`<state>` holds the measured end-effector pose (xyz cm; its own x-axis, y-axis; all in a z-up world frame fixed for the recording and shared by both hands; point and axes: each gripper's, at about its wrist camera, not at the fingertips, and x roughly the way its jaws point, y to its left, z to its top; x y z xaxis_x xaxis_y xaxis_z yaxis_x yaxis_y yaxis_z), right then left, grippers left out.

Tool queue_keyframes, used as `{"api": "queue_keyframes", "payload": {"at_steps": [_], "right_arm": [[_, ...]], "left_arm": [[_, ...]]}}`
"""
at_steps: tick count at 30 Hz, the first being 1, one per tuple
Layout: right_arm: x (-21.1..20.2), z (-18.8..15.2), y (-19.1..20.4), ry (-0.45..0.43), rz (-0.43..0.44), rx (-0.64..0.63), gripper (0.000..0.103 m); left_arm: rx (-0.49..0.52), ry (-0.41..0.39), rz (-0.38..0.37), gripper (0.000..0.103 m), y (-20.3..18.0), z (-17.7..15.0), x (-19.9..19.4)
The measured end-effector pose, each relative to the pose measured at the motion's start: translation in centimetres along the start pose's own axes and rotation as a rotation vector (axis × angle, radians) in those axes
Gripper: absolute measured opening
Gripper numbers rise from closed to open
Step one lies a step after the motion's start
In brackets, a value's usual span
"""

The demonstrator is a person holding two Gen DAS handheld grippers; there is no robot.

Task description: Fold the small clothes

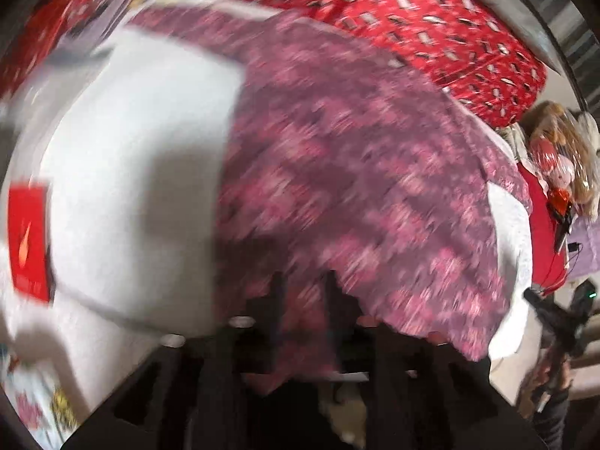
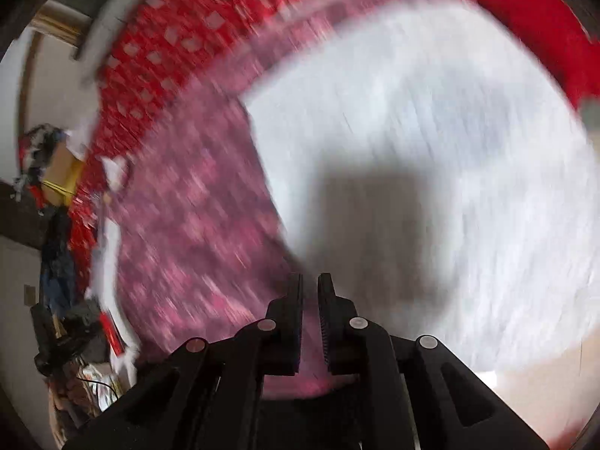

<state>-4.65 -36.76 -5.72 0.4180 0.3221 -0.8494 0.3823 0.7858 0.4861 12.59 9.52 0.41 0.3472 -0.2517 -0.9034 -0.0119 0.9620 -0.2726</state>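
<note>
A small pink and purple patterned garment (image 1: pixel 356 172) lies spread on a white cloth (image 1: pixel 142 157). Both views are motion-blurred. My left gripper (image 1: pixel 303 285) is shut on the garment's near edge, with fabric draped over its right finger. In the right wrist view the garment (image 2: pixel 187 217) fills the left half on the white cloth (image 2: pixel 450 150). My right gripper (image 2: pixel 309 285) is shut on the garment's edge, with pink fabric between its narrow jaws.
A red patterned bedspread (image 1: pixel 431 26) lies beyond the white cloth, also in the right wrist view (image 2: pixel 157 48). A red card (image 1: pixel 28 240) sits at the left. Toys and clutter (image 1: pixel 558 165) stand at the right; a box and clutter (image 2: pixel 56 172) at the left.
</note>
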Motion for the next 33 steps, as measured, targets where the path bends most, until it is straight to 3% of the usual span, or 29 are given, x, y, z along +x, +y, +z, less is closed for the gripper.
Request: {"api": "queue_keyframes", "payload": {"at_steps": [3, 6, 10, 12, 13, 15, 19, 21, 24, 26, 27, 28, 29, 33], "right_arm": [[-0.2, 2.9, 2.9, -0.071, 0.038, -0.088, 0.033], [2.4, 5.2, 5.7, -0.07, 0.034, -0.174, 0.034], [8.1, 7.6, 6.8, -0.026, -0.11, -0.2, 0.038], [10.4, 8.2, 6.7, -0.007, -0.14, -0.216, 0.038], [11.3, 8.3, 6.7, 0.009, -0.133, -0.225, 0.035], [11.8, 8.4, 7.8, -0.02, -0.124, -0.307, 0.005], [10.7, 10.2, 7.1, -0.093, -0.053, -0.26, 0.006], [12.2, 10.8, 6.2, -0.042, -0.103, -0.266, 0.006], [11.9, 11.6, 5.1, 0.005, -0.043, -0.241, 0.011], [9.8, 13.2, 3.3, -0.048, -0.006, -0.176, 0.012], [8.4, 14.2, 1.7, -0.105, -0.001, -0.124, 0.018], [6.8, 15.7, -1.0, -0.165, -0.006, -0.042, 0.024], [5.8, 16.7, -3.3, -0.204, -0.019, 0.03, 0.037], [1.9, 21.1, -16.3, -0.368, -0.108, 0.404, 0.041]], "left_arm": [[0.055, -0.058, 0.021, 0.047, -4.4, 2.4, 2.4], [0.115, -0.084, 0.062, 0.047, -8.6, 3.9, 5.6], [0.136, -0.055, 0.101, 0.047, -11.4, 4.9, 10.4], [0.114, -0.024, 0.103, 0.046, -11.5, 5.3, 12.0], [0.103, -0.018, 0.098, 0.046, -11.2, 5.6, 12.3], [0.078, -0.042, 0.098, 0.046, -10.6, 6.4, 12.9], [0.033, -0.055, 0.161, 0.05, -9.2, 7.2, 14.8], [0.01, -0.001, 0.184, 0.05, -8.8, 7.2, 16.7], [0.055, -0.038, 0.205, 0.055, -9.6, 7.0, 16.9], [0.076, -0.034, 0.22, 0.056, -10.0, 6.9, 17.3], [0.081, -0.036, 0.224, 0.057, -10.1, 6.8, 17.4], [0.085, -0.039, 0.226, 0.058, -10.2, 6.8, 17.5], [0.089, -0.043, 0.227, 0.06, -10.3, 6.7, 17.7], [0.102, -0.054, 0.234, 0.066, -10.8, 6.4, 17.7]]}}
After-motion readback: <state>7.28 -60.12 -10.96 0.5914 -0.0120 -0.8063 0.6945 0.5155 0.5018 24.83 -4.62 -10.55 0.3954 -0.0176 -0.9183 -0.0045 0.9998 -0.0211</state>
